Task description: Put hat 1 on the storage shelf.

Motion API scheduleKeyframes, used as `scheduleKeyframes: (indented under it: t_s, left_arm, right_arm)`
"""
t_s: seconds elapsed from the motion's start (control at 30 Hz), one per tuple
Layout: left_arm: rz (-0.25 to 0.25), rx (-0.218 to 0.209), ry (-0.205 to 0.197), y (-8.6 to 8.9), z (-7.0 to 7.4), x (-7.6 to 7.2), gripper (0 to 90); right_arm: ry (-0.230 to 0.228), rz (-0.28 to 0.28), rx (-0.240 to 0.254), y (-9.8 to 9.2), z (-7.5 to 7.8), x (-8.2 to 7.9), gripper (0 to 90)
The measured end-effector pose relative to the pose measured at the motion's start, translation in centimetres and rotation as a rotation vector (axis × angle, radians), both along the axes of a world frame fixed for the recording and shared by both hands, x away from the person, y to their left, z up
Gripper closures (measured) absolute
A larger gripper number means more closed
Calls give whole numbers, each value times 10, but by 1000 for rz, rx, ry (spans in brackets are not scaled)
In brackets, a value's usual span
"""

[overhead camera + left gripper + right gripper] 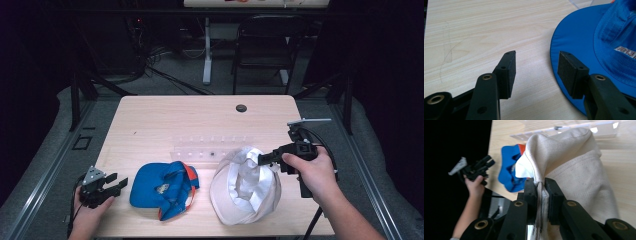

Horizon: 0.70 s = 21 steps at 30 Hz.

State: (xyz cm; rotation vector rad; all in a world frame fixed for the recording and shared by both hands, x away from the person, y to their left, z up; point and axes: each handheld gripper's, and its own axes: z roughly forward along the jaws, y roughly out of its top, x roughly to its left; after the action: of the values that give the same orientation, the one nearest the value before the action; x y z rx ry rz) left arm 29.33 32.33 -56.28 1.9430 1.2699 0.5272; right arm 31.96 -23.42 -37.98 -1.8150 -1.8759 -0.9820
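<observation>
A cream-white cloth cap (245, 187) lies at the front right of the table, its right side pulled up. My right gripper (261, 160) is shut on a fold of that cap (574, 170), the fabric pinched between the two pads. A blue cap with orange trim (162, 189) lies at the front centre-left; its blue brim (576, 37) reaches just past my left gripper's right pad. My left gripper (119, 182) rests low at the table's front left corner, open, with bare wood between its jaws (536, 65).
A clear plastic rack (207, 148) lies flat behind the two caps. A dark round grommet (241, 108) sits near the table's far edge. A black chair (265, 45) and a white table leg (207, 55) stand beyond the table.
</observation>
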Motion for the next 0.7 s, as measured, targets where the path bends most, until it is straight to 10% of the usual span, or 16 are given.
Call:
scheduleKeyframes:
  t_s: [0.33, 0.7]
  left_arm:
    - [4, -3, -2, 0, 0, 1, 495]
    - [6, -9, -17, -2, -1, 2, 495]
  right_arm:
    - [47, -10, 124, -1, 6, 3, 811]
    - [0, -36, 122, 6, 42, 7, 812]
